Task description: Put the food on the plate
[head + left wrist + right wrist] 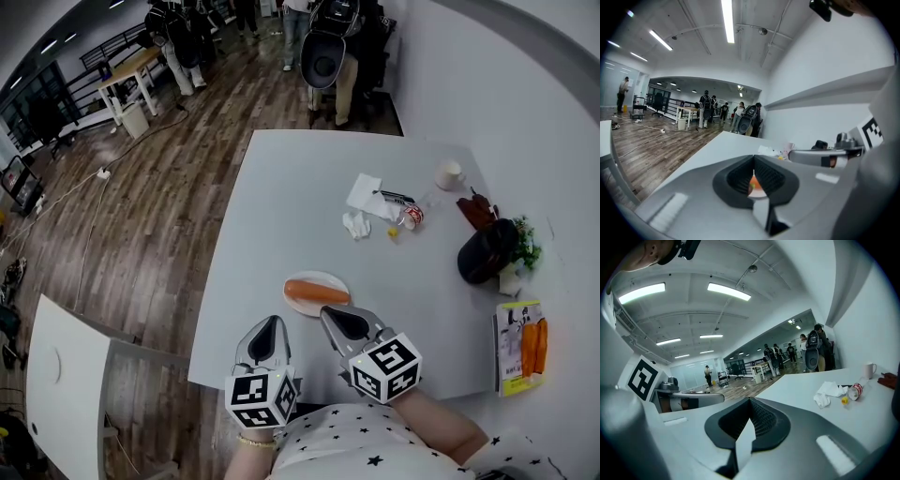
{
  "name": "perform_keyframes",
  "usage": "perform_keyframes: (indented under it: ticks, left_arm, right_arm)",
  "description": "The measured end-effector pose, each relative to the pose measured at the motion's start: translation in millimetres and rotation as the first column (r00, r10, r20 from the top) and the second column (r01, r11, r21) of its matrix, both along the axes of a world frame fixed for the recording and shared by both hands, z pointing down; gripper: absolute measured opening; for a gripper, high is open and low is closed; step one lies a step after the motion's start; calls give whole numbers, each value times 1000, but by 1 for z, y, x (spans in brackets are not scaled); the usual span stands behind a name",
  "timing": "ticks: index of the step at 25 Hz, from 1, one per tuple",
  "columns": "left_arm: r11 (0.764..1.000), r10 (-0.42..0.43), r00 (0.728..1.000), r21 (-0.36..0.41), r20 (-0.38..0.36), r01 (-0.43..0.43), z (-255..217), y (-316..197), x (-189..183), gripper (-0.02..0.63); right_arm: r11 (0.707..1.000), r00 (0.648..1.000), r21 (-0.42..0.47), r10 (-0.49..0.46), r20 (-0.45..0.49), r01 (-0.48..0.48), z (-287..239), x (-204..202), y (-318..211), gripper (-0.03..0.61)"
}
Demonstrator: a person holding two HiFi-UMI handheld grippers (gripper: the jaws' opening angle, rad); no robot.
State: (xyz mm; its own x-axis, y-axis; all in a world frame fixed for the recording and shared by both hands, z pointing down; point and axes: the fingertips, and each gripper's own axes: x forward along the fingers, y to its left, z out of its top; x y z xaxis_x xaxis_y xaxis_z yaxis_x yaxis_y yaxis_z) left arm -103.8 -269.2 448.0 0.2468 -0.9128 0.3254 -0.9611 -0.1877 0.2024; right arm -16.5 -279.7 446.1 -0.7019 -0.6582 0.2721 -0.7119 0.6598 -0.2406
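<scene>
An orange sausage (pixel 315 292) lies on a small white plate (pixel 330 278) near the front edge of the white table (pixel 281 187). Both grippers hover at that edge, just short of the plate. The left gripper (pixel 272 323) is left of the plate, its jaws together and empty. Through the left gripper (pixel 753 158), a sliver of the sausage (pixel 754 183) shows just beyond its tips. My right gripper (pixel 335 314) points at the plate's near rim, shut with nothing in it. Its jaws meet in the right gripper view (pixel 750 401).
Crumpled tissues (pixel 364 199), a tipped red-and-white cup (pixel 411 217) and a white mug (pixel 450 174) lie mid-table. A black cap (pixel 486 251), a small plant (pixel 523 239) and a packet of orange food (pixel 522 345) are at the right. People stand beyond the far end.
</scene>
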Motion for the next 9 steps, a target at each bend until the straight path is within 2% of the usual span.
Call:
perform_keyframes:
  ticks: [9]
  left_arm:
    - [1000, 4, 1000, 4, -5, -4, -1, 0, 1, 8]
  right_arm:
    - [1000, 1000, 8, -10, -12, 11, 1, -2, 1, -2]
